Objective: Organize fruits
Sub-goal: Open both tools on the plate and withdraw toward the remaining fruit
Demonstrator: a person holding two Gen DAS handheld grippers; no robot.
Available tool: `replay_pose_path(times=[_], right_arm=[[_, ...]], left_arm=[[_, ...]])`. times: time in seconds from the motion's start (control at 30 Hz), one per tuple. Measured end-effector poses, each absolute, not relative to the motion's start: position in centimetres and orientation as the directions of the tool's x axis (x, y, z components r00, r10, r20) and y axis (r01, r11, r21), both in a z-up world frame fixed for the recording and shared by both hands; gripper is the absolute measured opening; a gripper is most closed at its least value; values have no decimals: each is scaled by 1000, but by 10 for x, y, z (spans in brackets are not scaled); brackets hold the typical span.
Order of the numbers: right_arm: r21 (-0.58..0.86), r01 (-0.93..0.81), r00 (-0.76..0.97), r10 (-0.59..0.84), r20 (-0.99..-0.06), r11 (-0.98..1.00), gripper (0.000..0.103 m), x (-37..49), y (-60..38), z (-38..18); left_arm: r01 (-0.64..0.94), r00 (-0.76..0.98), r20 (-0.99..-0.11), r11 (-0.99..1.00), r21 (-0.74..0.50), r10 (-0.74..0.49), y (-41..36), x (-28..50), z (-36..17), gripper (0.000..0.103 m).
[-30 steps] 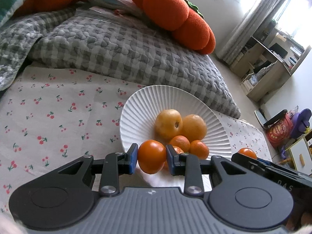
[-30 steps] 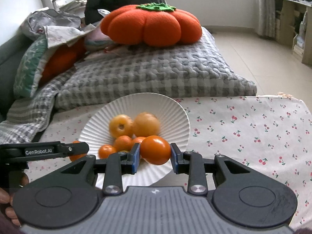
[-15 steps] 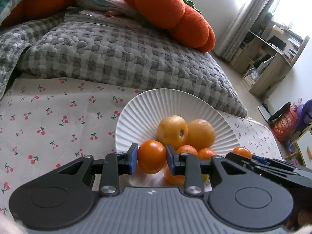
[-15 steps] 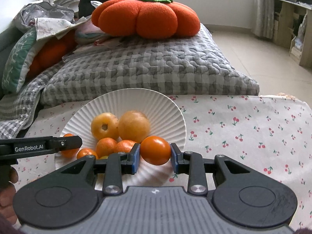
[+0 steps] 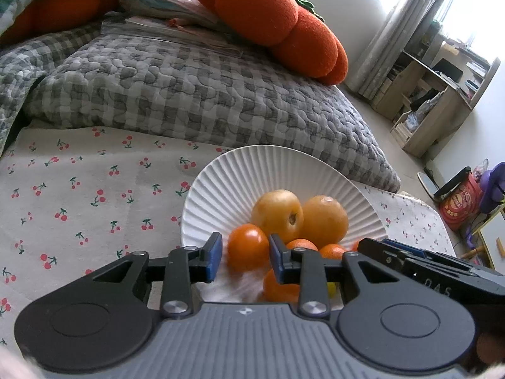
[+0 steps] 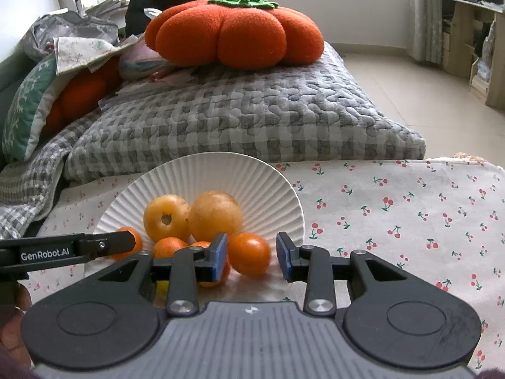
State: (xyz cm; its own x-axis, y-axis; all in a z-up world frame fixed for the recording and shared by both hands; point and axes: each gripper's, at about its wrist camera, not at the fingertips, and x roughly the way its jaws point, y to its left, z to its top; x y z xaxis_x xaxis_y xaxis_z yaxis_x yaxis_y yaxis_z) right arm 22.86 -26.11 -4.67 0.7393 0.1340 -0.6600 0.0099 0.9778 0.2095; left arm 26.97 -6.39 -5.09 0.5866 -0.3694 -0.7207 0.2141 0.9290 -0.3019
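A white ribbed plate [image 5: 277,170] [image 6: 252,173] on the cherry-print cloth holds two yellow-orange fruits [image 5: 277,211] [image 6: 216,216] and several small orange ones. My left gripper [image 5: 243,254] is open over the plate's near left rim, with an orange tomato [image 5: 247,246] lying loose between its blue pads. My right gripper [image 6: 252,257] is open over the plate's near right rim, with another orange tomato [image 6: 249,254] between its pads, clear of the right pad. Each gripper's side shows in the other's view.
A grey checked quilt [image 6: 236,120] rises behind the plate with an orange pumpkin cushion [image 6: 233,34] on it. Cherry-print cloth [image 6: 410,214] spreads right of the plate and left of it [image 5: 79,195]. Shelves and floor lie far right.
Both grippers have moved in over the plate and opened. Each orange tomato, gripped before, now lies on the plate between the spread pads.
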Motion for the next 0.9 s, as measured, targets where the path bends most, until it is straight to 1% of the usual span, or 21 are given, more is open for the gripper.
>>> replay_pose_path(times=[0.17, 0.27, 0.33, 0.47, 0.53, 0.57, 0.6, 0.73, 0.77, 0.8, 0.9], right_arm=[[226, 21, 748, 135, -650, 974, 33, 225, -263, -37], [246, 29, 754, 140, -642, 969, 34, 221, -266, -29], [234, 35, 765, 125, -631, 972, 34, 217, -264, -23], [232, 9, 784, 137, -605, 973, 37, 207, -260, -10], [234, -8, 788, 150, -597, 972, 40, 201, -256, -4], [226, -16, 788, 151, -597, 974, 43, 198, -253, -2], [216, -20, 787, 148, -599, 976, 47, 195, -250, 0], [179, -54, 782, 153, -605, 982, 52, 180, -238, 3], [172, -61, 781, 154, -605, 983, 56, 177, -235, 5], [163, -65, 781, 152, -606, 984, 59, 173, -232, 5], [112, -69, 791, 123, -599, 991, 64, 161, -224, 8]], left_arm=[[210, 592, -714, 927, -312, -374, -59, 267, -43, 23], [205, 596, -716, 931, -303, -364, -58, 264, -36, 25], [197, 594, -720, 933, -303, -359, -56, 263, -31, 26], [185, 595, -721, 934, -306, -354, -52, 257, -19, 31], [180, 599, -728, 942, -283, -333, -51, 254, -15, 34], [178, 601, -731, 946, -270, -322, -50, 251, -12, 34], [177, 602, -735, 949, -259, -313, -49, 249, -11, 35], [170, 605, -744, 959, -227, -283, -45, 238, -5, 35], [169, 611, -745, 964, -206, -266, -45, 235, -3, 35], [169, 620, -743, 968, -187, -252, -44, 230, -1, 39], [169, 651, -729, 977, -133, -212, -42, 217, 5, 45]])
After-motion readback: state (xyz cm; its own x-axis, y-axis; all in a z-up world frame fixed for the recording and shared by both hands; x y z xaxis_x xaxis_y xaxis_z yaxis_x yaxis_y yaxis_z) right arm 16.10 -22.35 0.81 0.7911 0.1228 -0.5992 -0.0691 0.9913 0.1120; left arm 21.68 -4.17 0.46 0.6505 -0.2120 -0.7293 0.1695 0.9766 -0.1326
